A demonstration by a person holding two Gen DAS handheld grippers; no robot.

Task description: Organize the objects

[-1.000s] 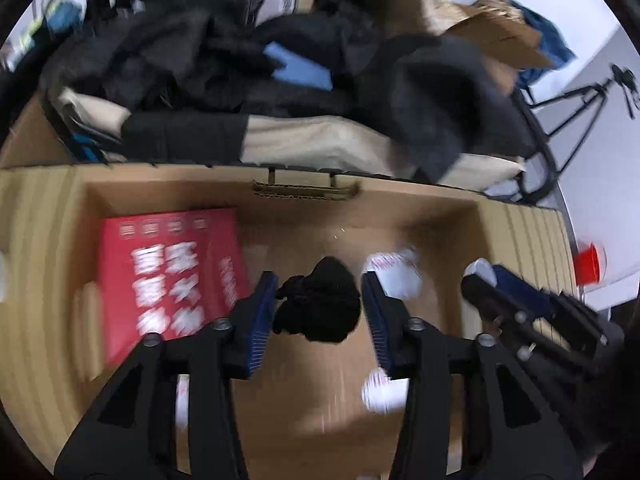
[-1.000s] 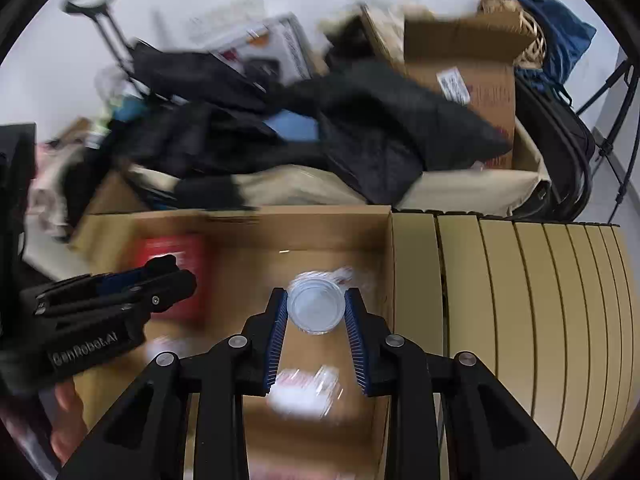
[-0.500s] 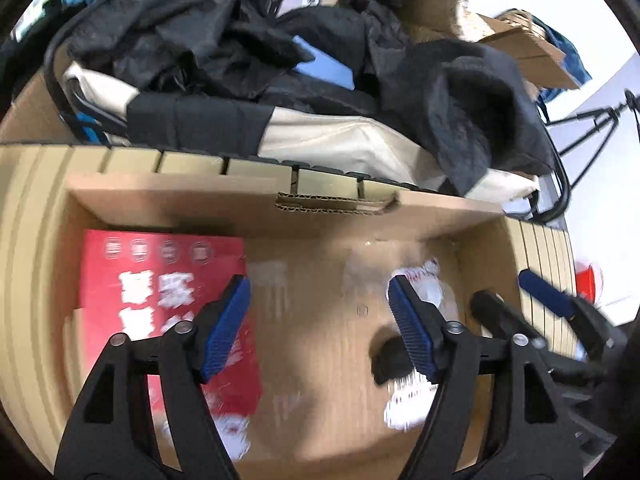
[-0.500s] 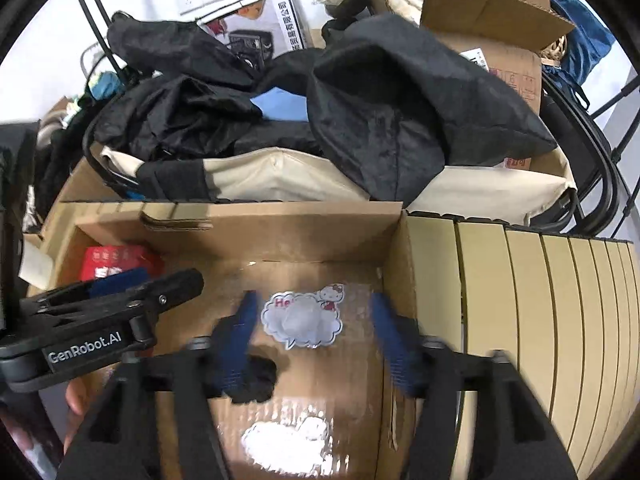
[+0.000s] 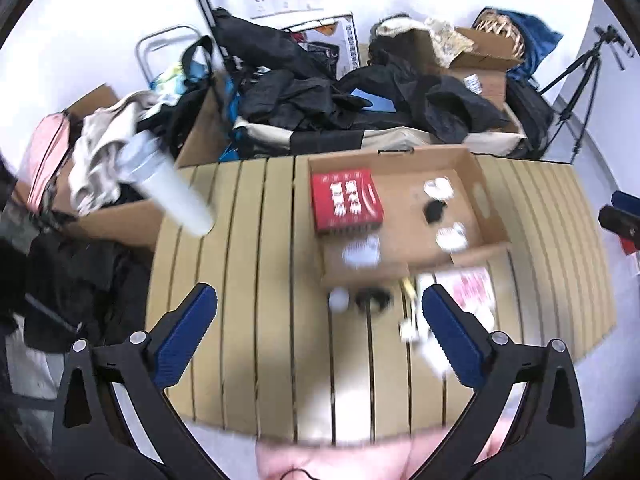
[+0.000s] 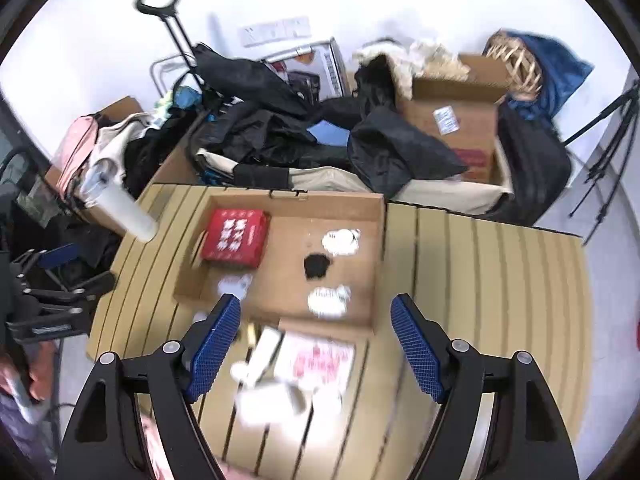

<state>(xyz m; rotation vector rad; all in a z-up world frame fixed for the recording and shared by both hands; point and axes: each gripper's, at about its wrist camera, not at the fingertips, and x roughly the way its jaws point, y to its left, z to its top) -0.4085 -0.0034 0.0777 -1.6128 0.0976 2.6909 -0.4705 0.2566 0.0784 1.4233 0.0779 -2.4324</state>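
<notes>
Cardboard box on slatted table, holding red carton, black soft lump, white wrapped bits. Just in front, loose on slats: white-and-pink packet, blurred. Probably light, thin, floppy, slick; best pinched by an edge. Left gripper spread wide, empty. Right gripper likewise spread, empty, above packet.

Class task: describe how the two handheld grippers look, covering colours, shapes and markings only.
The left gripper and right gripper match: black triangular cut-out frames with silver rivets, each carrying two fingers faced with blue ribbed pads. In the right wrist view, the left gripper's side bears a small white label, too blurred to read.
</notes>
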